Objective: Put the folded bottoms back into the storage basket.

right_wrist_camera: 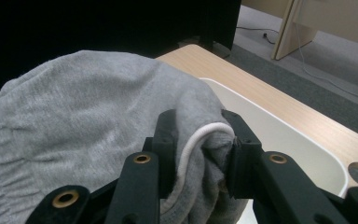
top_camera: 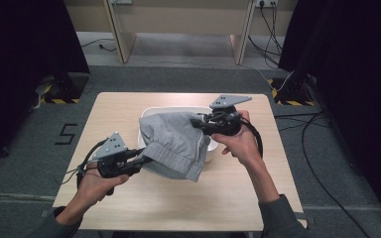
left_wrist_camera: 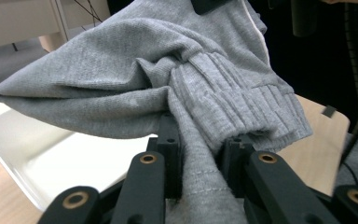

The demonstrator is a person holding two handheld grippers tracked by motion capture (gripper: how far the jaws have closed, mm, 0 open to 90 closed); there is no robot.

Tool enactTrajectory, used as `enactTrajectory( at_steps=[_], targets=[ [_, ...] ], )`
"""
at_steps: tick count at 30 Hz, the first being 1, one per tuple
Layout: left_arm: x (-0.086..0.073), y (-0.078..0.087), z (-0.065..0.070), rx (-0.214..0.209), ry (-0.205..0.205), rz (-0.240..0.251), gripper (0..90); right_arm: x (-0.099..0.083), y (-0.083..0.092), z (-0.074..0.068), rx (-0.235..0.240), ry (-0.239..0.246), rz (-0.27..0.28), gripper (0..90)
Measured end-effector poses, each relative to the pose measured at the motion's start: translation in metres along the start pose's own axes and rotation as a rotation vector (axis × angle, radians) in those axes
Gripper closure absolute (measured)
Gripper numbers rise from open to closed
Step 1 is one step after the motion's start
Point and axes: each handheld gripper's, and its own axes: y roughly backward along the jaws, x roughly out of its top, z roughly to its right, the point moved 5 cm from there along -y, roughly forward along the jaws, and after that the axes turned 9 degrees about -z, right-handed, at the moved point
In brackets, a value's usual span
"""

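Observation:
A grey knit garment (top_camera: 173,144) with a ribbed band hangs in the air between my two grippers, above a white tray (top_camera: 155,110) on the wooden table. My left gripper (top_camera: 146,159) is shut on the garment's lower left edge; in the left gripper view the grey cloth (left_wrist_camera: 200,154) is pinched between the jaws beside the ribbed cuff (left_wrist_camera: 233,98). My right gripper (top_camera: 197,123) is shut on the garment's upper right part; the right gripper view shows a fold with a white piped edge (right_wrist_camera: 200,140) clamped between the jaws.
The white tray (right_wrist_camera: 279,135) lies under the cloth near the table's middle. Bare tabletop (top_camera: 228,198) lies in front of it. Beyond the table stand the legs of a wooden desk (top_camera: 121,34), and cables (top_camera: 322,173) run over the grey floor at the right.

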Motion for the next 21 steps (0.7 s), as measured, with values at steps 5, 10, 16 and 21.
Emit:
enactTrajectory(
  at_steps=[5, 10, 16, 21],
  targets=[
    [0.01, -0.011, -0.011, 0.013, 0.014, -0.009, 73.7, 0.012, -0.008, 0.015, 0.001, 0.004, -0.037, 70.3],
    [0.021, -0.024, -0.022, 0.028, 0.032, -0.015, 73.7, 0.023, -0.018, 0.031, -0.005, -0.001, -0.057, 70.3],
    [0.029, -0.04, -0.036, 0.033, 0.062, -0.03, 73.6, 0.037, -0.031, 0.05, -0.026, -0.01, -0.095, 70.3],
    [0.026, -0.057, -0.05, 0.042, 0.098, -0.052, 73.6, 0.041, -0.05, 0.066, -0.043, -0.027, -0.134, 70.3]
  ],
)
